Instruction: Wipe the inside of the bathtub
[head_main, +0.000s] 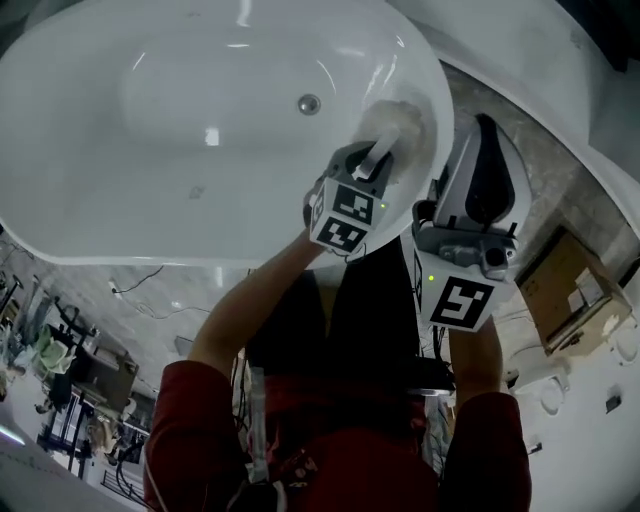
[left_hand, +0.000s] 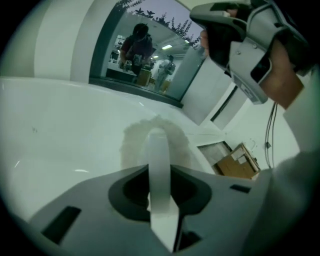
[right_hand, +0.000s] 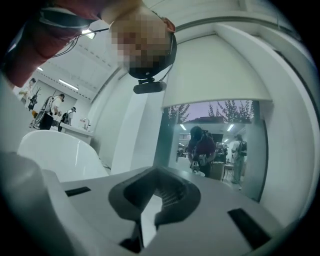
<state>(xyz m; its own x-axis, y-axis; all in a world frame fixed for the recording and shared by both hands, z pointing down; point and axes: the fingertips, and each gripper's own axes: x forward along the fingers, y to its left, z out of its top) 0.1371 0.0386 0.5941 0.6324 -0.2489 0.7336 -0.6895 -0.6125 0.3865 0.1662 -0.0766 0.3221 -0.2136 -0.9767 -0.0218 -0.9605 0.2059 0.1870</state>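
We've got the left gripper (head_main: 372, 165) inside the bathtub (head_main: 150, 200), at its right end. Its jaws pinch the white handle (left_hand: 160, 165) of a fluffy wiper. The wiper's pale head (head_main: 398, 125) lies against the tub's inner wall, just below the rim & right of the drain (head_main: 309, 103). In the left gripper view the head (left_hand: 134, 142) sits flat on the white surface at the handle's far end. The right gripper (head_main: 485, 170) is outside the tub, just right of the rim & beside the left one. Its jaws are drawn together w/ nothing btwn them (right_hand: 150, 220). A cardboard box (head_main: 575, 290) sits on the floor further right.
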